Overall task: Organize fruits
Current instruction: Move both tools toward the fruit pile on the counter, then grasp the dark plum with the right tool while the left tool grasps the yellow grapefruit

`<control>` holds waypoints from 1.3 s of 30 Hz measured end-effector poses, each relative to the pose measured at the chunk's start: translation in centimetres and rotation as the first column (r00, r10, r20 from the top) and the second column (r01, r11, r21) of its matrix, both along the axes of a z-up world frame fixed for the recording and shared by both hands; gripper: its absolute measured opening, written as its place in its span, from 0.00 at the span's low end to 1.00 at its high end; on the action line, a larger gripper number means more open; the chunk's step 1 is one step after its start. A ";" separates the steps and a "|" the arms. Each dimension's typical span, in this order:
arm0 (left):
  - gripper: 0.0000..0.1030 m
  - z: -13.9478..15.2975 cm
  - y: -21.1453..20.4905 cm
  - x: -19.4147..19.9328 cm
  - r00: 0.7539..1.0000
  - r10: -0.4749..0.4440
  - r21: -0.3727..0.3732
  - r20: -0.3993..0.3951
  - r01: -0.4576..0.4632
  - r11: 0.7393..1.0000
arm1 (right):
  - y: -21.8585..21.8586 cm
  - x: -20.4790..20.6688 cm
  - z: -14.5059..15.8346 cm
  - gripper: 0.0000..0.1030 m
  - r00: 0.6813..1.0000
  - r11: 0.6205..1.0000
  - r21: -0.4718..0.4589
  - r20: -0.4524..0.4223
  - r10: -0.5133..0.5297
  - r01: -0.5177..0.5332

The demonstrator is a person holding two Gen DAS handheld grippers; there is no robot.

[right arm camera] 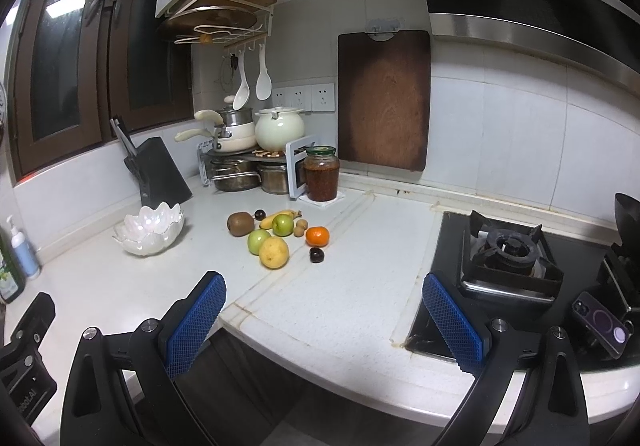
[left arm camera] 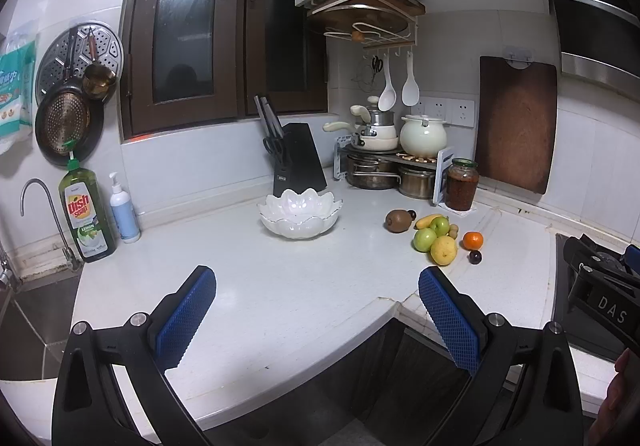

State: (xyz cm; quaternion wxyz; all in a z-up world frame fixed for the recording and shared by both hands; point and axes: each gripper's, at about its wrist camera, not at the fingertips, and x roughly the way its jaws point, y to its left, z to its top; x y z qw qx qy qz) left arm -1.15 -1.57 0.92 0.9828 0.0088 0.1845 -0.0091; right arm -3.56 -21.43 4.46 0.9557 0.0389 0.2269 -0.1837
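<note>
Both your grippers, left (left arm camera: pixel 316 320) and right (right arm camera: pixel 322 320), gape empty; the fruits (right arm camera: pixel 276 236) lie far-left of the right one, nearer it, the bowl (right arm camera: pixel 150 232) further left.

Both wrist views face counter (left arm camera: pixel 280 286), fruits shared

A white petal-edged ceramic bowl (left arm camera: pixel 299 215) stands empty on the white bench (left arm camera: pixel 248 286), well apart from the clustered fruits (left arm camera: pixel 436 236).

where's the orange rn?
On the counter, right edge of the fruit cluster: orange sits right of the green apple, behind a dark plum.
</note>
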 end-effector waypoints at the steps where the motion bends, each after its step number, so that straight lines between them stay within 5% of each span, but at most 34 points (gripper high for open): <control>1: 1.00 -0.1 -0.1 0.0 1.000 -0.003 -0.001 0.000 0.003 1.000 | -0.1 0.0 0.0 0.97 1.000 1.000 0.001 0.000 0.000 0.000; 23: 1.00 -1.1 -3.5 2.1 0.996 -0.074 0.031 -0.056 0.075 0.997 | -3.2 1.0 -1.1 0.97 0.999 0.999 0.030 -0.017 -0.032 0.033; 39: 0.96 -2.2 -8.4 11.9 0.962 -0.257 0.050 -0.091 0.262 0.964 | -7.0 8.3 -3.2 0.97 0.993 0.993 0.057 -0.073 -0.095 0.100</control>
